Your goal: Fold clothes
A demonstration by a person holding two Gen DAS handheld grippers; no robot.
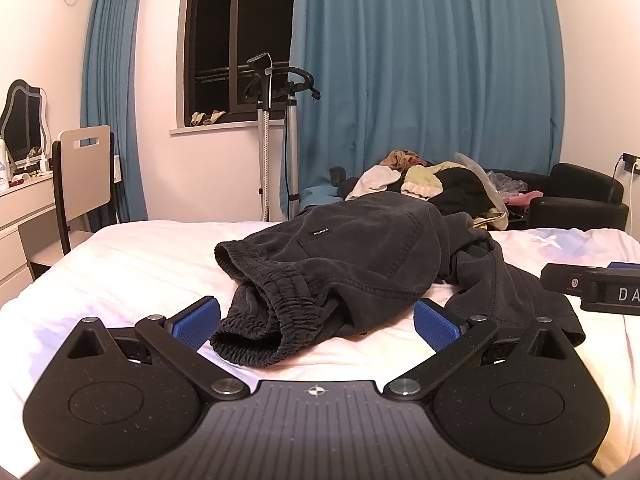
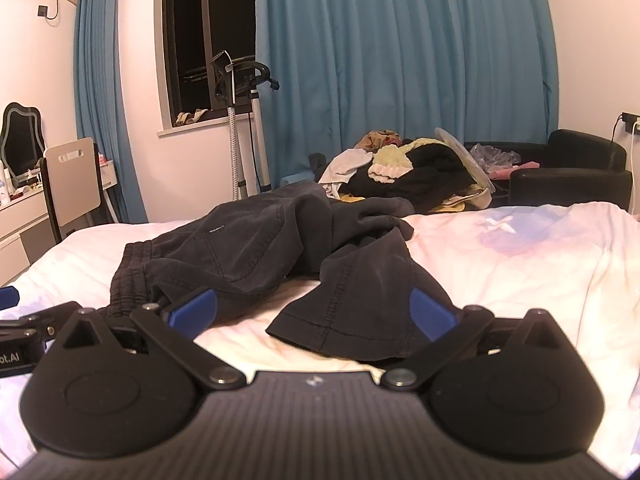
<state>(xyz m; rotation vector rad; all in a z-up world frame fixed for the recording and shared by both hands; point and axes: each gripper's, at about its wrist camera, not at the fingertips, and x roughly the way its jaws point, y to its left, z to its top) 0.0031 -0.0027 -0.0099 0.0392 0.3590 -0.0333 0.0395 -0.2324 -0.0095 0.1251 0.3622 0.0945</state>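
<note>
- Black shorts lie crumpled on the bed, straight ahead of both tools, elastic waistband bunched up at the near end.
- Left tool sits low over the sheet, its blue pads spread wide apart, nothing between them but air; the waistband lies just ahead of the gap and does not touch either pad.
- Off to that tool's right, the black body of the other tool pokes into its view, lettering partly cut off.
- Right tool, jaws also wide apart, is gripping nothing; a leg hem of the shorts spills forward right into the gap between its fingers.
- From the right wrist view, the waistband is ahead and to the left, and the small white label on the shorts faces up.
- Beyond the shorts, further ahead, there's a heap of mixed clothes, pale and dark pieces piled together.
- Behind that, blue curtains and a dark window; a garment steamer stands ahead and left.
- Far right ahead, a black armchair; far left, a chair at a white desk.
</note>
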